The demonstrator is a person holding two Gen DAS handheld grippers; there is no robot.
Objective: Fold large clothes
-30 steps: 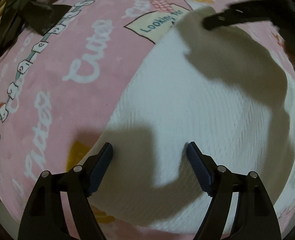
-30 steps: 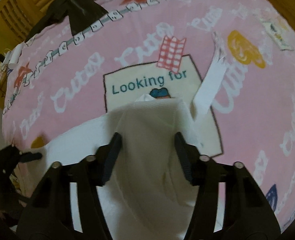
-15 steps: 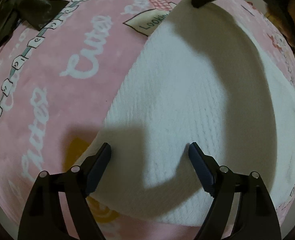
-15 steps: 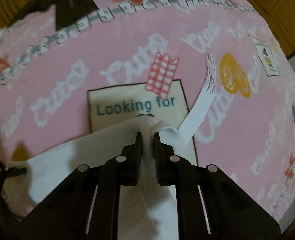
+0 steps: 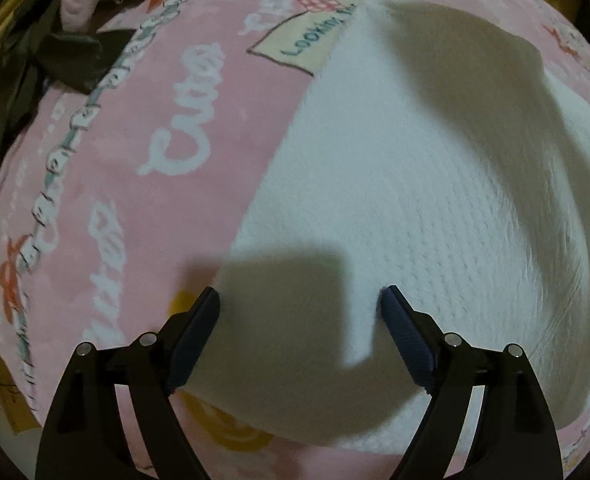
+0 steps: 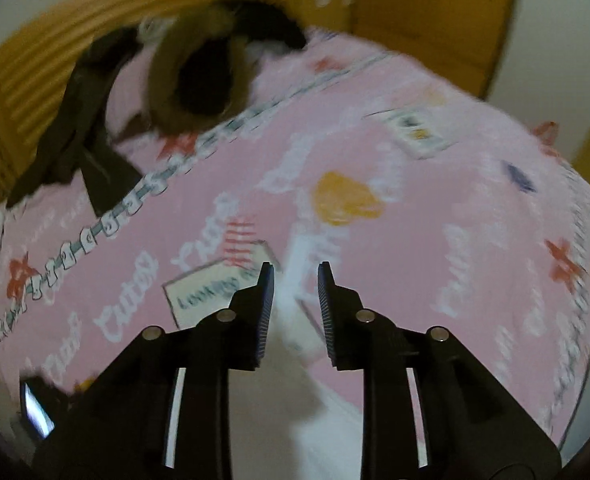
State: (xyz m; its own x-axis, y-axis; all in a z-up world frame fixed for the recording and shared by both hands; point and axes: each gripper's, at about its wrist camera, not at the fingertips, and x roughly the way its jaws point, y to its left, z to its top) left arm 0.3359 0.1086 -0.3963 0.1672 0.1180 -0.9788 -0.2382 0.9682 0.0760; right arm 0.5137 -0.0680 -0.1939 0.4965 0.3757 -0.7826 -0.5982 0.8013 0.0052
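Observation:
A white textured garment [image 5: 415,200] lies spread on a pink printed blanket [image 5: 155,160]. My left gripper [image 5: 301,300] hangs open just above the garment's near left edge, with nothing between its fingers. In the blurred right wrist view my right gripper [image 6: 293,276] is lifted above the bed and its jaws are opening. A gap shows between the pads, and the white garment [image 6: 295,380] lies below and behind them. I see no pad pressing on the cloth. A shadow covers the garment's far part in the left wrist view.
Dark clothes [image 5: 67,56] lie at the blanket's far left, by a wooden slatted frame [image 6: 35,92]. A fur-trimmed dark hood [image 6: 199,80] sits at the far end of the bed. Wooden doors [image 6: 415,8] stand behind. A small bright screen [image 6: 35,408] shows at lower left.
My right gripper closed on the garment's far corner, then rose with its jaws parting, and it has left the left wrist view. The left gripper stayed put and open.

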